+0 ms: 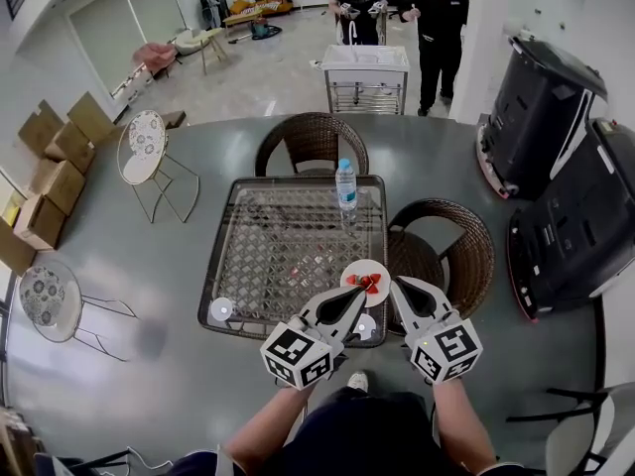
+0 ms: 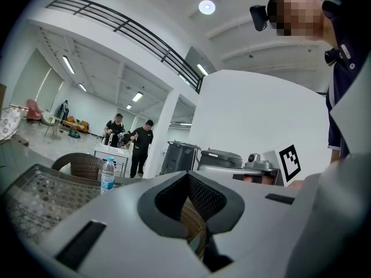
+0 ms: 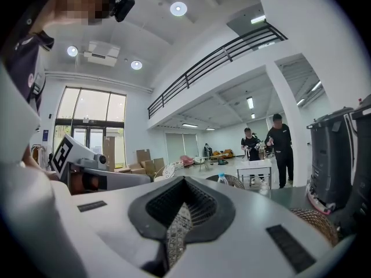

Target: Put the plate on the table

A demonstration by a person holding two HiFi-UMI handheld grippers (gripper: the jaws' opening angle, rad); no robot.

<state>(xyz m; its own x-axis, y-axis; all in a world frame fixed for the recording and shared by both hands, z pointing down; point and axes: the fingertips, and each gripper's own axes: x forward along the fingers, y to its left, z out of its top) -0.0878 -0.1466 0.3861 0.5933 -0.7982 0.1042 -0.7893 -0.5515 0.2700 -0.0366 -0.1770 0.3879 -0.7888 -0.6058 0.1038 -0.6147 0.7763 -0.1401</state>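
A small white plate [image 1: 365, 277] with red pieces on it lies on the mesh-topped table [image 1: 283, 251], close to the near right edge. My left gripper [image 1: 357, 297] is shut and points up-right, its tip just short of the plate's near rim. My right gripper [image 1: 399, 288] is also shut, its tip just right of the plate. In the left gripper view the left gripper [image 2: 194, 236] shows closed jaws with nothing held. The right gripper [image 3: 174, 236] looks the same in its own view. The plate is hidden in both gripper views.
A water bottle [image 1: 345, 184] stands at the table's far edge. Wicker chairs stand behind [image 1: 312, 139] and right [image 1: 448, 254] of it. A small white disc [image 1: 221, 310] lies at the near left corner. Black machines [image 1: 556, 117] stand to the right, and two people and a cart [image 1: 365, 75] are at the back.
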